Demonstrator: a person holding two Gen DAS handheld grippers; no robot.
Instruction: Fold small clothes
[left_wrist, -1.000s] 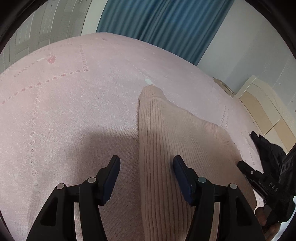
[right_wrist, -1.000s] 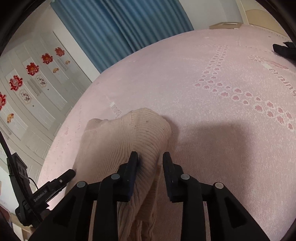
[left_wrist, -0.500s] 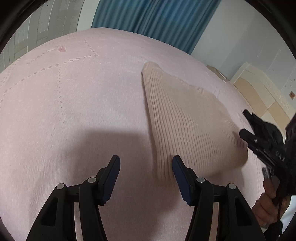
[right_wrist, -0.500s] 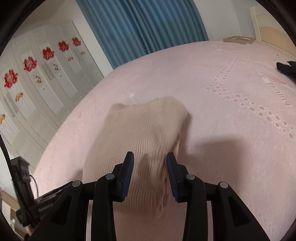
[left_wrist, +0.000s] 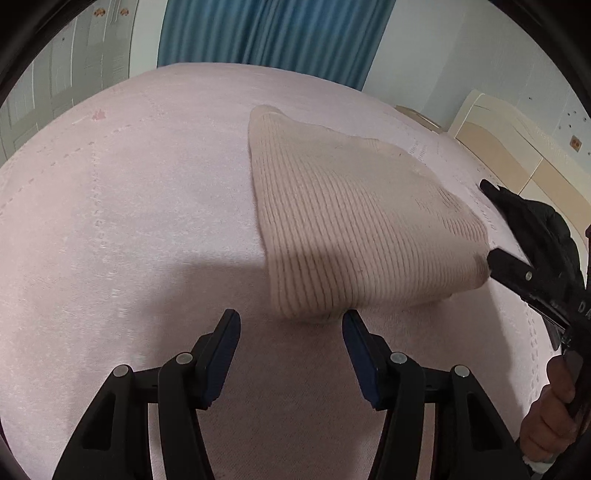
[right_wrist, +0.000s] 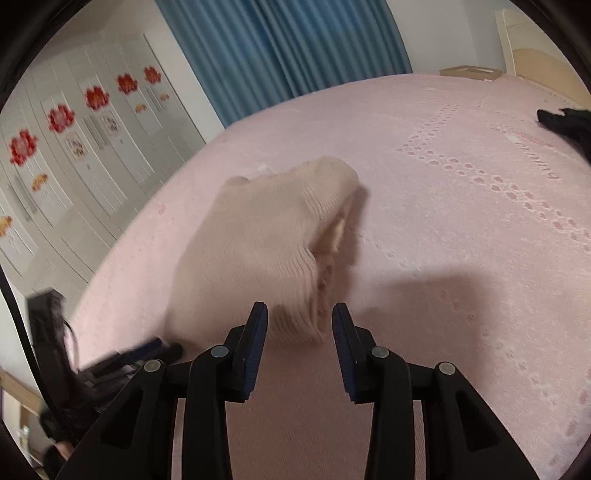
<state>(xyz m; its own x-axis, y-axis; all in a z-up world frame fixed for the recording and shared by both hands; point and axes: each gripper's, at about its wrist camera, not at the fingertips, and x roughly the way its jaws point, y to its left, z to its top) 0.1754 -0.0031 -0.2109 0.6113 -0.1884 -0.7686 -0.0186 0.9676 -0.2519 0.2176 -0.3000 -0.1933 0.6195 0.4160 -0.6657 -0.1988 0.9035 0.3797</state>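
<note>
A beige ribbed knit garment (left_wrist: 354, 221) lies folded on the pink bedspread (left_wrist: 129, 221). It also shows in the right wrist view (right_wrist: 258, 251), its folded layers visible along its right edge. My left gripper (left_wrist: 291, 328) is open and empty, just short of the garment's near edge. My right gripper (right_wrist: 300, 321) is open and empty, its jaws either side of the garment's near corner without gripping it. The right gripper's body (left_wrist: 532, 288) appears at the garment's right side in the left wrist view.
A black garment (right_wrist: 565, 123) lies on the bed at the far right, also seen in the left wrist view (left_wrist: 532, 218). Blue curtains (left_wrist: 273, 33) hang behind the bed. A white wardrobe with red flower decals (right_wrist: 74, 140) stands on the left. A wooden headboard (left_wrist: 517, 147) is at right.
Both grippers have pulled back from the garment. The right gripper, nearly shut over the fabric a second ago, has opened and let it go. The garment now lies folded on the bed.
</note>
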